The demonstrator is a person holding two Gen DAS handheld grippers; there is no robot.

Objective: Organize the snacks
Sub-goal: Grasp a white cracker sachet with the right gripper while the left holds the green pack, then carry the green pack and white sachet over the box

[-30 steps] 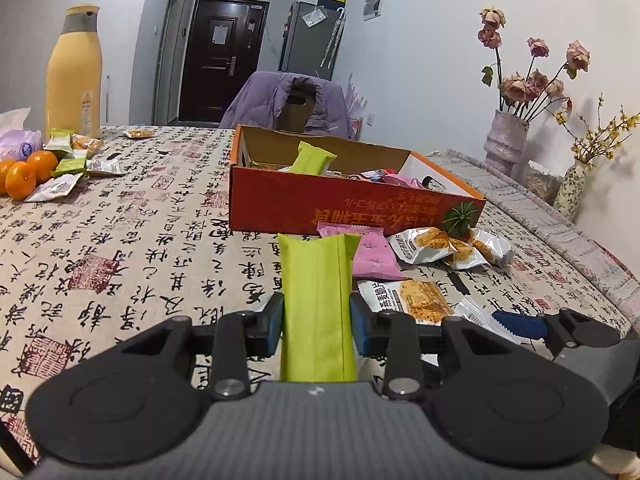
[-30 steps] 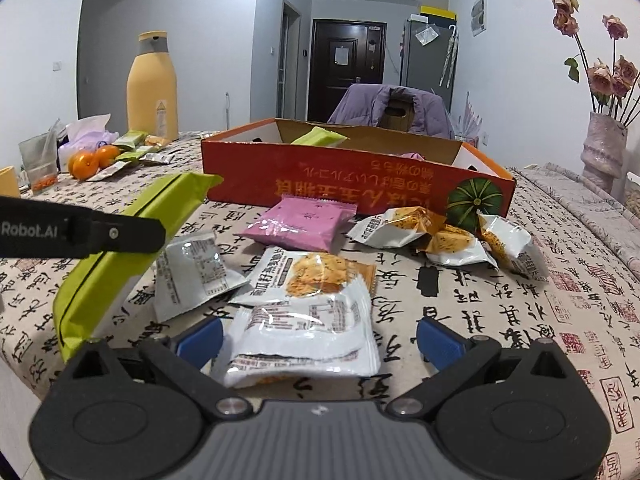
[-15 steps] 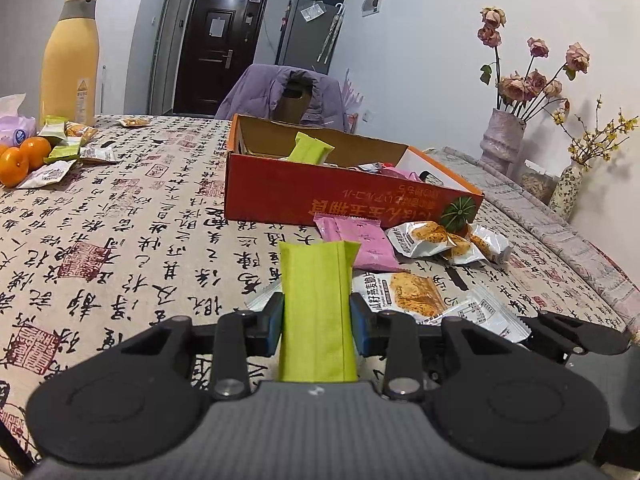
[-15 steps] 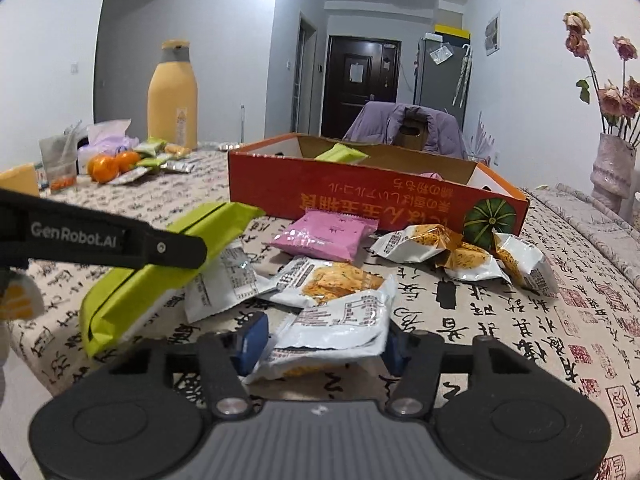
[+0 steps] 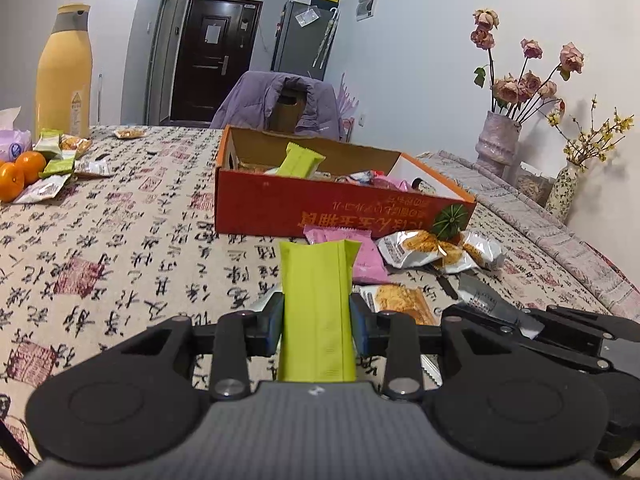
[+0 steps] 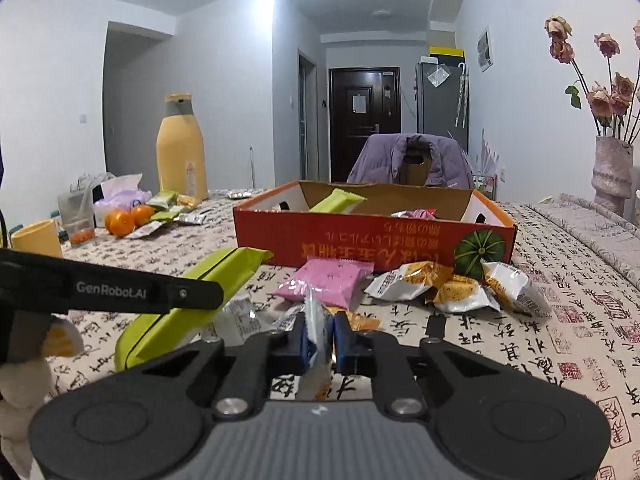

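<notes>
1. Two packets are held off the table, one per gripper. On the left, the left gripper (image 5: 316, 322) is closed partway on a green snack bar (image 5: 318, 312), the pads pressed on its long sides; the bar's long axis runs forward along the fingers, toward the orange box (image 5: 340, 212).
2. The orange box is seen straight ahead of both grippers, beyond a scatter of loose packets: a pink packet (image 6: 328, 282) just before its front wall, silver-and-orange packets (image 6: 452, 286) to the right of that.
3. On the right, the right gripper (image 6: 320, 334) is closed tight on a thin white snack packet (image 6: 316, 332), held on edge and crumpled between the pads.
4. Judged from position, neither hand is clearly nearer the box; a forward carry over the front wall is called for.
5. The left wrist view shows the bar's full width and the box interior, holding another green bar (image 5: 300, 160). Only the right wrist view shows the green bar from the side, tilted upward.
</notes>
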